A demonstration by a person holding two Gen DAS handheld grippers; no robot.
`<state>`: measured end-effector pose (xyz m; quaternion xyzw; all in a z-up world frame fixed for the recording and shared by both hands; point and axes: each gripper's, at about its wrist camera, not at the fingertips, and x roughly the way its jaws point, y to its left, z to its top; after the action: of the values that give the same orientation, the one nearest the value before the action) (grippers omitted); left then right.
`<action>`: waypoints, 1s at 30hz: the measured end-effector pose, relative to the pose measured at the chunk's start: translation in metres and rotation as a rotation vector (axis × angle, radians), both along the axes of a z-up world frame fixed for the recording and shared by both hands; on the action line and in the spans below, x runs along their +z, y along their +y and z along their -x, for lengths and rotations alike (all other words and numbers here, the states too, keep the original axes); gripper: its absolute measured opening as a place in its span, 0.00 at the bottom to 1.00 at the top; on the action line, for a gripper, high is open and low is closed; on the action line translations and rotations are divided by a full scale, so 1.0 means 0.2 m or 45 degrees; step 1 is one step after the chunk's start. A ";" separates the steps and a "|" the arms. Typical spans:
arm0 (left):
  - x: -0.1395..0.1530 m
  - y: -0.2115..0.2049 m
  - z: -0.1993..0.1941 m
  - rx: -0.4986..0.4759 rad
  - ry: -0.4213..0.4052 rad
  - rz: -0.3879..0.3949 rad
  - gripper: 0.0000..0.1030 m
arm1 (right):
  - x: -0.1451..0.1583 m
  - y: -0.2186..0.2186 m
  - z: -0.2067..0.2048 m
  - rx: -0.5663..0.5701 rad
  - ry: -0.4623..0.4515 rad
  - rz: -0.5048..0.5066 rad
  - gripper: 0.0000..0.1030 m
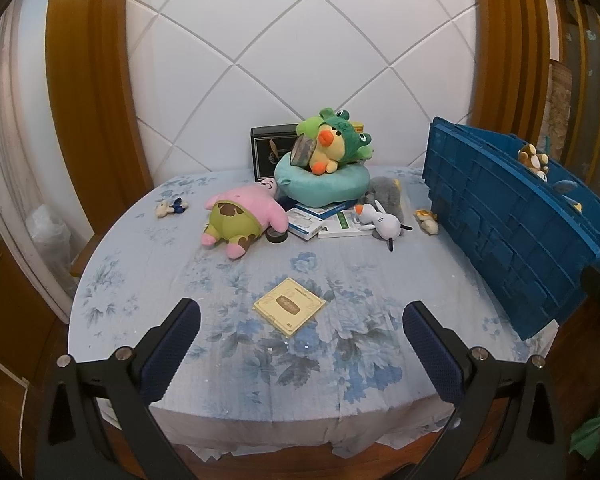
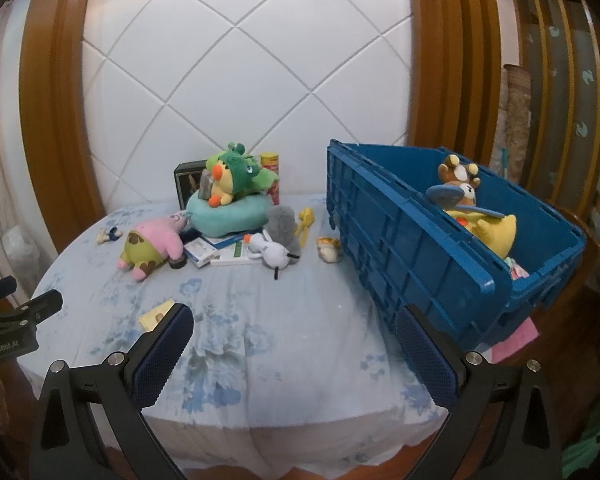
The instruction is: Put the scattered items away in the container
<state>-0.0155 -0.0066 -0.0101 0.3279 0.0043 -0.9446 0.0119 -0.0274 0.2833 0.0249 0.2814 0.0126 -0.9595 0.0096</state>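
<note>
- Left gripper (image 1: 302, 340) sits nearest the lens, jaws spread wide, nothing between them; hovering over the near edge of the bed (image 1: 204, 280), prob. lined up for the closest item.
- Card (image 1: 289, 307), flat and yellowish, lies just ahead of the left fingers, roughly centred betw. them, so it looks like the next pick; being flat on the sheet it'll likely need an edge grip.
- Right gripper (image 2: 294, 340) also spread and empty, held low at the near edge; its right finger shows in front of the crate wall.
- Crate (image 2: 400, 248), blue, sits on the bed's right side, tilted w/ its opening up and away; a few plush toys already inside, so the task looks partly done.
- Further out, well apart from both grippers: pink star plush (image 1: 240, 216) lying flat, tape roll (image 1: 276, 235) just beside it, white plush (image 1: 382, 222) on some boxes.
- Duck plush (image 1: 334, 146) in a green hood sits on a teal cushion (image 1: 322, 184) near the headboard, black box (image 1: 270, 150) behind.
- Small toys: one far left (image 1: 171, 207), one (image 1: 427, 218) just beside the crate's wall.
- Judgement: most clutter is at the far end, needing a longer reach than the card.
</note>
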 end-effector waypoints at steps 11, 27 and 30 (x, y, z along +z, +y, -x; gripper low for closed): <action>-0.01 -0.04 0.04 0.001 -0.001 -0.007 1.00 | 0.00 -0.02 0.04 0.003 -0.004 -0.003 1.00; -0.04 -0.01 0.06 0.020 -0.001 -0.002 1.00 | -0.01 -0.06 0.12 0.013 -0.018 -0.011 1.00; -0.04 -0.01 0.07 0.018 -0.002 -0.002 1.00 | -0.02 -0.06 0.12 0.012 -0.019 -0.011 1.00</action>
<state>-0.0298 -0.0091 -0.0191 0.3287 0.0075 -0.9442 0.0184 -0.0523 0.2708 0.0218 0.2885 0.0179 -0.9572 0.0130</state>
